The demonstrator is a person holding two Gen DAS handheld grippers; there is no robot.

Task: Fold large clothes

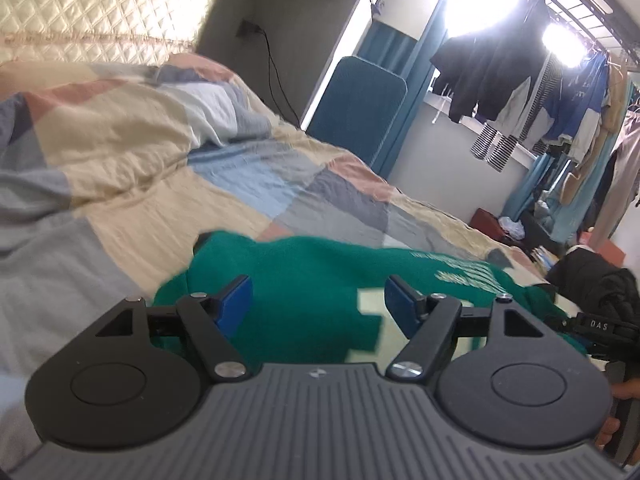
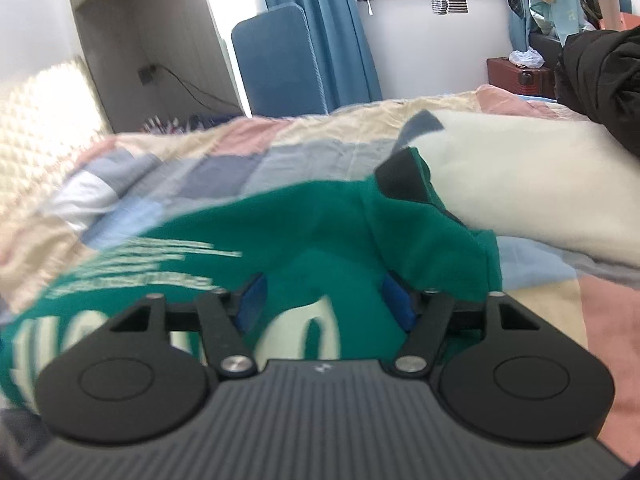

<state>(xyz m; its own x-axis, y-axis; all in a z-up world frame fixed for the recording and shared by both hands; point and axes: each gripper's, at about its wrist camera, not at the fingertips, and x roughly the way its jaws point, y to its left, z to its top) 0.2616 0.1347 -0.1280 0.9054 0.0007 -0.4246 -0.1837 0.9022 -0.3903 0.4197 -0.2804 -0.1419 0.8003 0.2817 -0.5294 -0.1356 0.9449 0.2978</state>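
- Lying on the bed (image 1: pixel 132 184), near its front edge: green sweatshirt (image 1: pixel 304 280) with cream lettering, spread over the patchwork quilt (image 1: pixel 120 140).
- Long axis, as far as motion blur allows: runs side to side across both views. In the left wrist view the print (image 1: pixel 468 272) sits toward the right end; in the right wrist view the print (image 2: pixel 132 264) sits toward the left, so the two grippers flank the printed area from opposite sides.
- A dark cuff or rib end (image 2: pixel 404 180) points away from the right camera, toward the far side of the bed. The left view shows a similar dark end (image 1: pixel 204 240) at the garment's far-left corner. Can't tell collar from hem.
- Left gripper (image 1: pixel 318 296): jaws spread wide, blue pads (image 1: pixel 236 296) apart, green fabric visible below and between them, pads not pressing on it.
- Right gripper (image 2: pixel 324 300): jaws also spread; a green fold drapes near the right-hand pad (image 2: pixel 396 300), contact not clear, no pinch visible.
- Cream fleece piece (image 2: pixel 520 184) lies just right of the sweatshirt, overlapping its edge.
- Black jacket (image 2: pixel 600 84) heaped at the far right of the bed.
- Background: blue curtain (image 2: pixel 332 40), clothes on a rack (image 1: pixel 532 92) by the window, quilted headboard (image 1: pixel 100 4).
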